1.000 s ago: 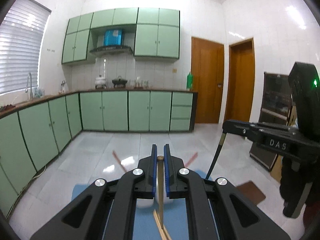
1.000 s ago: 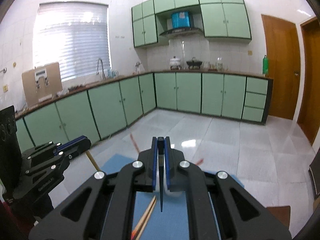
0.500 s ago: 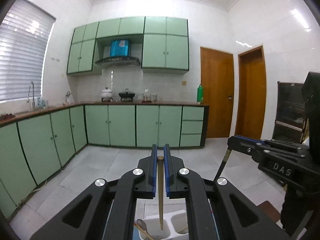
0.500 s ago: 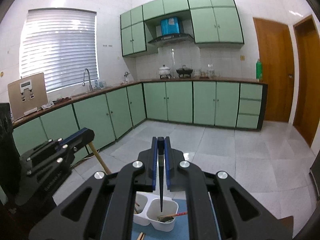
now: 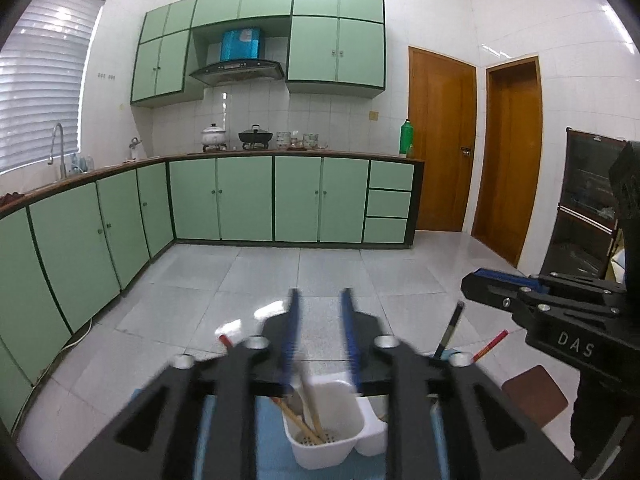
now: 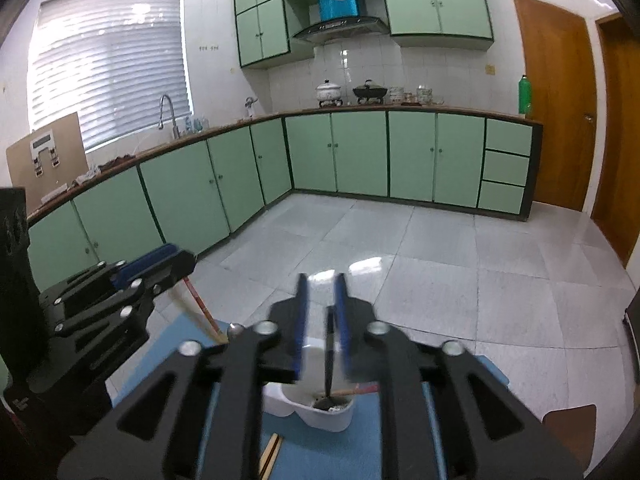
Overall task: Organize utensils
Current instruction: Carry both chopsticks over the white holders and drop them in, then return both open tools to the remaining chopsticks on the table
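both the left gripper (image 5: 318, 332) and right gripper (image 6: 320, 312) are hanging released over the white utensil holder (image 5: 332, 440), wooden chopsticks (image 5: 304, 420) and a dark utensil (image 6: 329, 356) standing in its compartments

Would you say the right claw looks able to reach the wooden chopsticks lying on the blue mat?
Probably yes: the chopsticks lie bare on the blue mat below the open right claw, beside the white caddy, with nothing covering them.

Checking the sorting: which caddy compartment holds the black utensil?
The right compartment, below the right gripper: the black utensil stands in it. The left compartment holds wooden chopsticks instead.
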The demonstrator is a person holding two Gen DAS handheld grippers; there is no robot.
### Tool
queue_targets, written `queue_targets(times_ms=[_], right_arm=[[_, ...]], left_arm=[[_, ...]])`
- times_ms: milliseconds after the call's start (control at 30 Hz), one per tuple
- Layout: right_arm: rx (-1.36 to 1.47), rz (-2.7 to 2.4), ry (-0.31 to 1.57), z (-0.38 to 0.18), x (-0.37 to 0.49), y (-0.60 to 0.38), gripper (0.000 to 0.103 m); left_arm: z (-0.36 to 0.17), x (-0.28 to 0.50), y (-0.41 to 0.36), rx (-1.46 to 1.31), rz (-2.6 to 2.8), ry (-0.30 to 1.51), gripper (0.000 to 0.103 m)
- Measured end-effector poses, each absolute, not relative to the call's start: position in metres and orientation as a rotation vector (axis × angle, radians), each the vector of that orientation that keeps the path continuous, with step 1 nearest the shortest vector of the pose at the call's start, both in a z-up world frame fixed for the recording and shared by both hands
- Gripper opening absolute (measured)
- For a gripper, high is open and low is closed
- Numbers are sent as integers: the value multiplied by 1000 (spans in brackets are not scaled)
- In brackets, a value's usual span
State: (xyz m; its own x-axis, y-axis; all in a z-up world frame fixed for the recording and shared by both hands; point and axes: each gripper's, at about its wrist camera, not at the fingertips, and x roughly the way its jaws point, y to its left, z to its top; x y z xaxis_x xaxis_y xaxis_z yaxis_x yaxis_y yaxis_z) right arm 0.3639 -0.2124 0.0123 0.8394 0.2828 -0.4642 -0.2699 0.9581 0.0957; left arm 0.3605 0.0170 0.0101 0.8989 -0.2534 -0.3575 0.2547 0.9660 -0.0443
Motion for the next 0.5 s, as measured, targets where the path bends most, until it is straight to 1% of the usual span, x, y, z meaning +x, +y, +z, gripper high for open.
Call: queue_targets(times_ms=[67,133,200,233,267,400,500], right_arm=[[36,278,474,17,356,-217,37],[38,266,447,23,345,-222,43],[45,243,415,28,329,-228,61],[49,230,393,30,316,-232,63],[49,225,383,30,308,-234,68],[44,205,357,20,269,-244,89],[44,198,373,2,240,-247,91]], left_arm=[[16,353,22,-3,-262,365,40],[22,345,25,-10,-254,361,49],[27,326,30,-18,-257,342,55],[27,318,33,-20,-252,335,63],[28,308,35,-24,-243,329,69],[21,273,46,-46,-225,328,80],[6,246,53,-56,-206,338,84]])
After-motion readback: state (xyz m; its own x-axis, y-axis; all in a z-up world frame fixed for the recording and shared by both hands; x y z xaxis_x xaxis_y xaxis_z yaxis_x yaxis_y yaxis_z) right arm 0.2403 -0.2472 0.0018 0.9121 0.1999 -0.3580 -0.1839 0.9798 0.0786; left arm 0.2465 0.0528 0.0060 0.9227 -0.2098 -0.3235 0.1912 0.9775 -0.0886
